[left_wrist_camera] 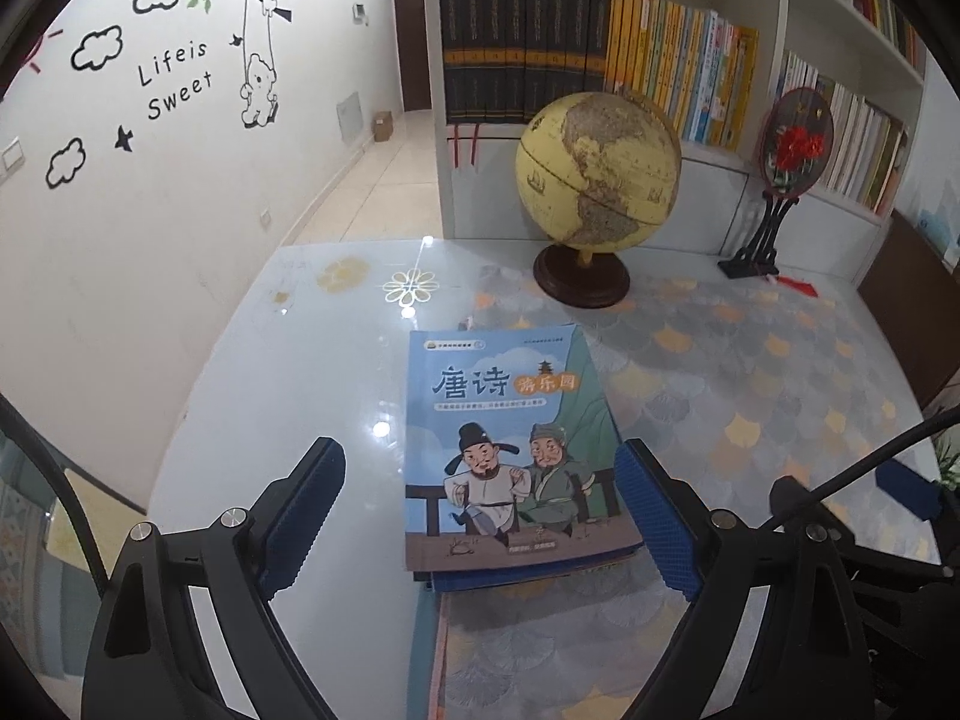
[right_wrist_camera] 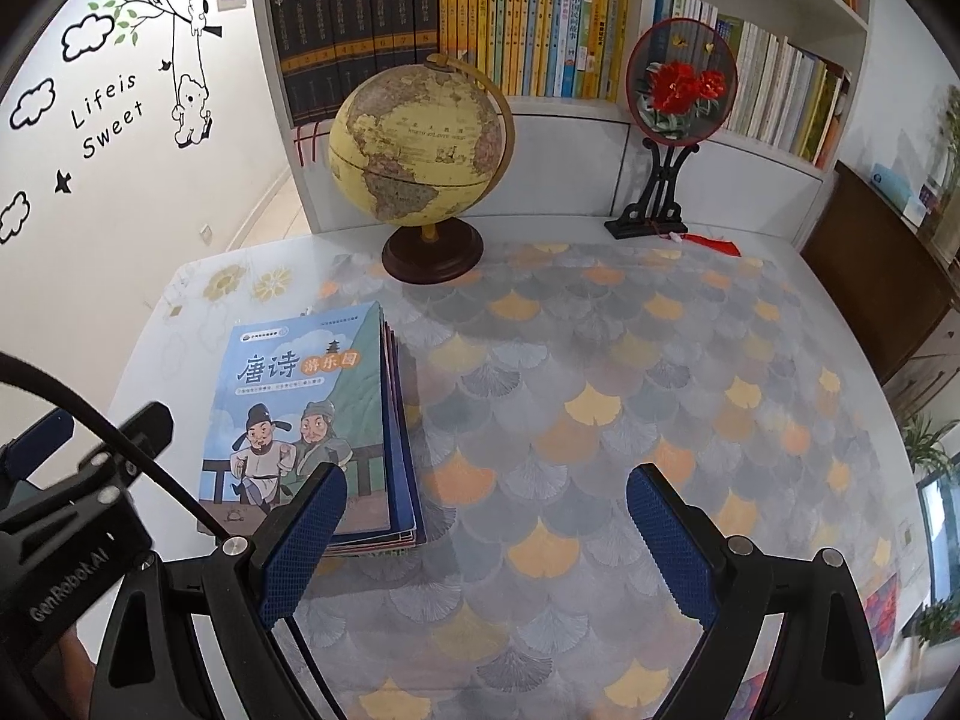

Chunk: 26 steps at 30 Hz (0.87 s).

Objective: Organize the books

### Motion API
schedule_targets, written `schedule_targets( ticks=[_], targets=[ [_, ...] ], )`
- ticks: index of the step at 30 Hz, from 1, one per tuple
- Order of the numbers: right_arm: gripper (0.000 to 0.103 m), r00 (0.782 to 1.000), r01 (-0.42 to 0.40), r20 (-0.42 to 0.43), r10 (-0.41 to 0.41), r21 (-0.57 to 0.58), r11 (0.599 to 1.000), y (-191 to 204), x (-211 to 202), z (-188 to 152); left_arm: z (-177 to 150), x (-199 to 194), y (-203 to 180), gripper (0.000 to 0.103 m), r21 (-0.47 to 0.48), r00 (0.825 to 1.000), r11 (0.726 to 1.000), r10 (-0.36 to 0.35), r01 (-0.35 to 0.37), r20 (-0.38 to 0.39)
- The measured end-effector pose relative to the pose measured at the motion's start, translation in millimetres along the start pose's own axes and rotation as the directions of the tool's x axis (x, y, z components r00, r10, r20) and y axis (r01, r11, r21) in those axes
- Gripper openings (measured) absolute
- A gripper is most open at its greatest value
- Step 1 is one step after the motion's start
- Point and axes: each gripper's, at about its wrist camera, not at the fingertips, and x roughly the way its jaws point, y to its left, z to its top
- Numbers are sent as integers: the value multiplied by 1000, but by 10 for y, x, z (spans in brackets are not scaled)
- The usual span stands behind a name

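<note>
The black left gripper with blue ribbed pads (left_wrist_camera: 480, 516) gapes wide over a flat stack of thin blue-covered picture books (left_wrist_camera: 510, 450) on the glass-topped table (left_wrist_camera: 780, 396), pads clear. The matching right gripper (right_wrist_camera: 486, 540) gapes empty beside it.

Even indoor light, ceiling lamps glaring off the glossy counter (left_wrist_camera: 336, 360), soft globe (right_wrist_camera: 420, 147) shadow, fisheye-bent, dark-vignetted edges, sharp centre.

left gripper (left_wrist_camera: 480, 516): jaws wide, empty | stack of books (left_wrist_camera: 510, 450): centre frame, between the fingers | globe (left_wrist_camera: 600, 171): upper centre-right
</note>
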Motion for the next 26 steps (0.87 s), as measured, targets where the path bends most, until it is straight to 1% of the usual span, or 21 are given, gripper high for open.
schedule_targets(
  ticks=[4,5,7,8,10,12,13,16,18,21,23,24,26],
  targets=[
    [93,1000,3,-6,-3,-3,1000,15,19,-2,1,35,-7,91,12,1000,1000,13,-13,-5],
    [94,1000,0,-6,0,-2,1000,14,20,-3,17,45,3,91,5,1000,1000,4,-4,-3],
    [93,1000,-20,-3,20,2,1000,5,16,0,20,24,48,92,-39,999,998,-41,42,8],
    [93,1000,-27,1,27,1,1000,6,9,1,25,17,65,92,-54,999,997,-53,54,11],
    [93,1000,-24,9,24,-8,1000,25,-7,-4,16,7,60,95,-51,999,998,-30,31,15],
    [94,1000,-26,11,26,-15,1000,49,-11,-13,18,32,16,99,-27,1000,999,20,-19,8],
    [93,1000,-26,11,26,-18,1000,57,-9,-18,13,48,-14,99,-16,999,999,47,-47,2],
    [93,1000,-19,2,19,-25,1000,75,12,-34,-36,35,-41,99,-4,998,998,69,-69,-4],
    [93,1000,-13,-3,13,-27,1000,74,30,-43,-45,61,-50,100,-7,998,998,58,-58,-22],
    [93,1000,-5,-3,5,-25,1000,54,41,-55,-76,78,-46,100,-25,999,1000,9,-10,-43],
    [93,1000,1,-2,-1,-24,1000,38,37,-55,-97,42,-56,100,-19,1000,1000,2,-3,-19],
    [93,1000,8,0,-8,-24,1000,24,34,-52,-94,26,-77,101,-7,1000,1000,13,-13,-4],
    [93,1000,28,8,-28,-24,999,-4,27,-47,-86,4,-97,101,5,1000,1000,5,-5,-1]
  ],
)
